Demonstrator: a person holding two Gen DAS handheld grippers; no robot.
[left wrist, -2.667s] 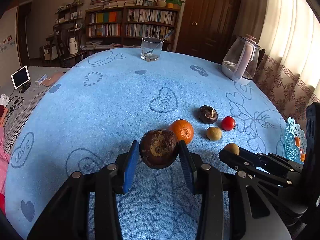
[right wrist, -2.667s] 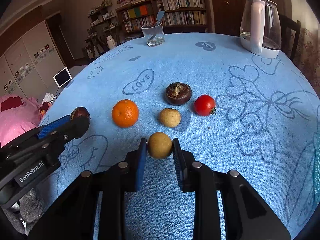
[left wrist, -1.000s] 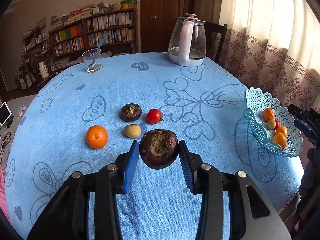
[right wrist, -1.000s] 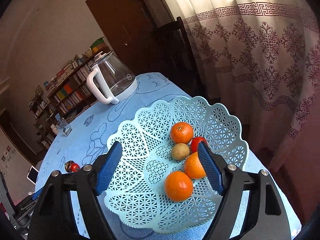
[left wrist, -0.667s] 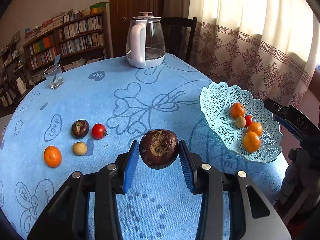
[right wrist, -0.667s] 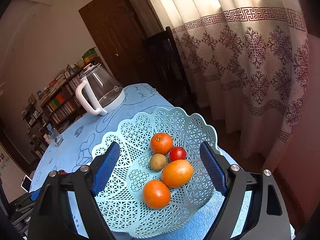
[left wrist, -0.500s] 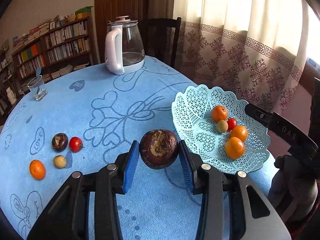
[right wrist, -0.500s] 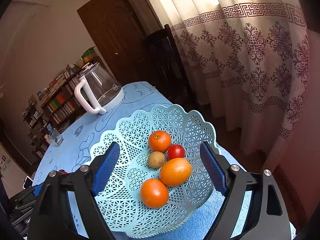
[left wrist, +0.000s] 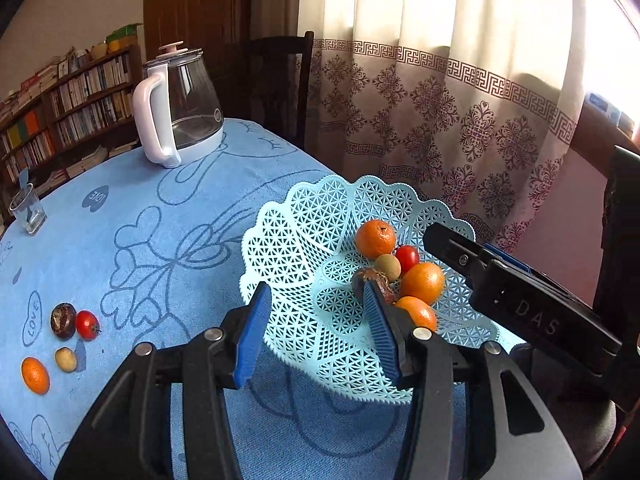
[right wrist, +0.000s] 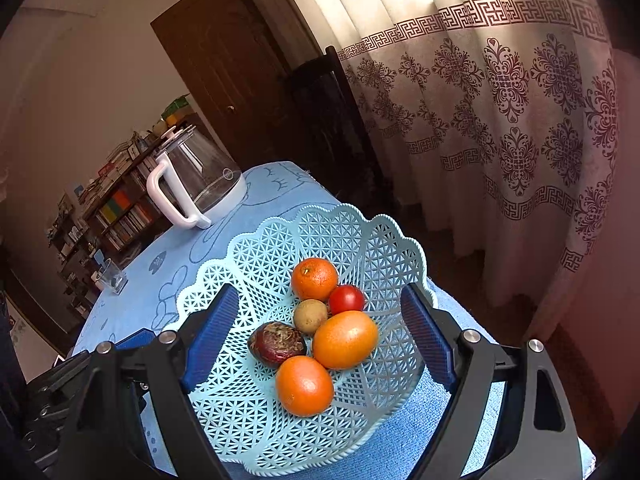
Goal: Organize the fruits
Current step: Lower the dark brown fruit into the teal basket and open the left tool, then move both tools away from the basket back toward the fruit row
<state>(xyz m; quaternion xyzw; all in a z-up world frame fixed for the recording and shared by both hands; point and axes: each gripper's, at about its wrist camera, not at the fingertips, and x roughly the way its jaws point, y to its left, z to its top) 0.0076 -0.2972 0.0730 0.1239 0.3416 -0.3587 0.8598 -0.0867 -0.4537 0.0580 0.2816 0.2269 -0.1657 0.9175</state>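
Observation:
A pale blue lattice fruit basket (left wrist: 288, 240) (right wrist: 256, 252) stands at the table's right edge. In it lie three oranges, a red tomato (right wrist: 346, 298), a small tan fruit (right wrist: 310, 315) and a dark brown fruit (right wrist: 277, 345) (left wrist: 374, 280). My left gripper (left wrist: 316, 328) is open and empty over the basket's near rim. My right gripper (right wrist: 316, 340) is open and empty, its jaws wide on either side of the basket. An orange (left wrist: 35, 374), a tan fruit (left wrist: 65, 359), a tomato (left wrist: 87, 324) and a brown fruit (left wrist: 62, 320) lie on the cloth at far left.
A glass kettle (left wrist: 176, 108) with a white handle stands at the back of the blue tablecloth (left wrist: 152, 240). A drinking glass (left wrist: 27, 210) stands at the far left. A dark chair and a curtain are behind the table's edge.
My left gripper moved to the basket and opened, letting the dark brown fruit drop in among the others. The right gripper stayed open above the basket.

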